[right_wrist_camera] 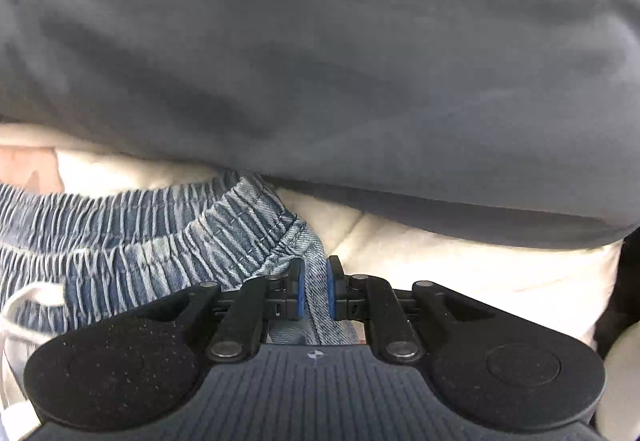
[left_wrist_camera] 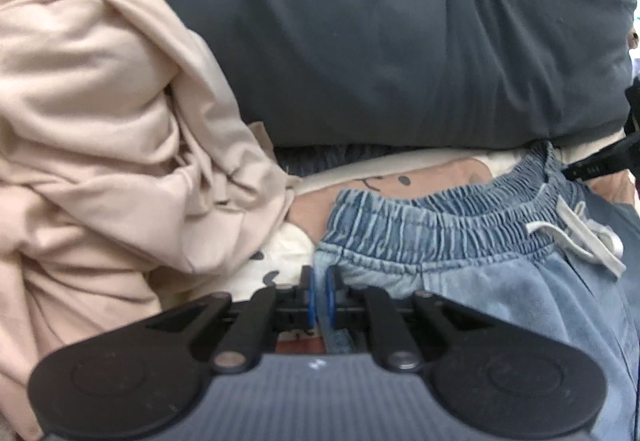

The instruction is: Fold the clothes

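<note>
Blue denim trousers (left_wrist_camera: 460, 241) with a gathered elastic waistband and a white drawstring (left_wrist_camera: 576, 237) lie close in front of me. My left gripper (left_wrist_camera: 320, 285) is shut on the waistband's left corner, with denim pinched between the blue pads. In the right wrist view the same trousers (right_wrist_camera: 160, 241) fill the left side, and my right gripper (right_wrist_camera: 313, 283) is shut on the waistband's right corner, where a strip of denim runs between its pads. The trouser legs are out of sight.
A person's dark grey top (left_wrist_camera: 380, 33) fills the space straight ahead in both views (right_wrist_camera: 320, 61). A crumpled beige garment (left_wrist_camera: 100, 129) is heaped at the left. A cream cover with a brown and black print (left_wrist_camera: 400, 177) lies under the trousers.
</note>
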The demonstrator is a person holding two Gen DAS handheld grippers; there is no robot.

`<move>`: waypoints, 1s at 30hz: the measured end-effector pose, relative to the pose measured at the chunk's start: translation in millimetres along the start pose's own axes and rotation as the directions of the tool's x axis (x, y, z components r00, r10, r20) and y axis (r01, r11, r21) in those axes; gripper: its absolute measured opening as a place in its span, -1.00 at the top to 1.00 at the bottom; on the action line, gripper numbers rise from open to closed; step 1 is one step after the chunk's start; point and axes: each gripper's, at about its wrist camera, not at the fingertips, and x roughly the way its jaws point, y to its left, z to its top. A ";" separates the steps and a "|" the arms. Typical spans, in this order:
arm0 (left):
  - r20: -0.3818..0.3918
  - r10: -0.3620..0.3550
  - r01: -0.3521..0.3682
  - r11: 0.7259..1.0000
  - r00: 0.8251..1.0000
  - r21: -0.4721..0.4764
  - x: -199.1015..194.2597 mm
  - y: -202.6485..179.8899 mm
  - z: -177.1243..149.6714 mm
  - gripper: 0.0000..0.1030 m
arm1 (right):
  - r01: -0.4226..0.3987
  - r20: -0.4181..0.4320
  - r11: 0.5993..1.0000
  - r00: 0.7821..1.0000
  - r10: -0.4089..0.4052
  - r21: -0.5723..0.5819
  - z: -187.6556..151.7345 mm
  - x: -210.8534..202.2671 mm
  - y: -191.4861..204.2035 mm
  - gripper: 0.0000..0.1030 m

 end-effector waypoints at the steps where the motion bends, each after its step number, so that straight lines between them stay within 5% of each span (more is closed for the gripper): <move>1: 0.007 0.005 -0.005 1.000 1.000 0.006 -4.9 -0.9 0.7 0.88 | -0.001 0.007 1.000 1.000 0.001 0.005 0.5 -2.0 0.0 0.80; 13: -0.048 0.059 -0.055 0.995 0.997 0.079 7.4 -12.5 -0.7 0.81 | -0.030 -0.003 0.999 1.000 0.030 0.036 -8.3 -12.6 -4.1 0.69; 18: -0.058 0.074 -0.069 0.995 0.996 0.077 -9.4 -13.5 6.3 0.51 | -0.081 0.050 0.994 0.996 0.077 0.076 -29.7 -58.0 -25.5 0.21; 25: 0.002 0.157 -0.153 0.954 0.988 0.257 -41.6 -38.5 9.6 0.46 | -0.116 0.134 0.990 0.985 0.105 0.081 -58.5 -122.3 -64.7 0.21; 30: 0.010 0.161 -0.158 0.949 0.987 0.274 -52.9 -46.0 19.9 0.40 | -0.097 0.134 0.987 0.988 0.080 0.126 -92.2 -155.2 -100.3 0.21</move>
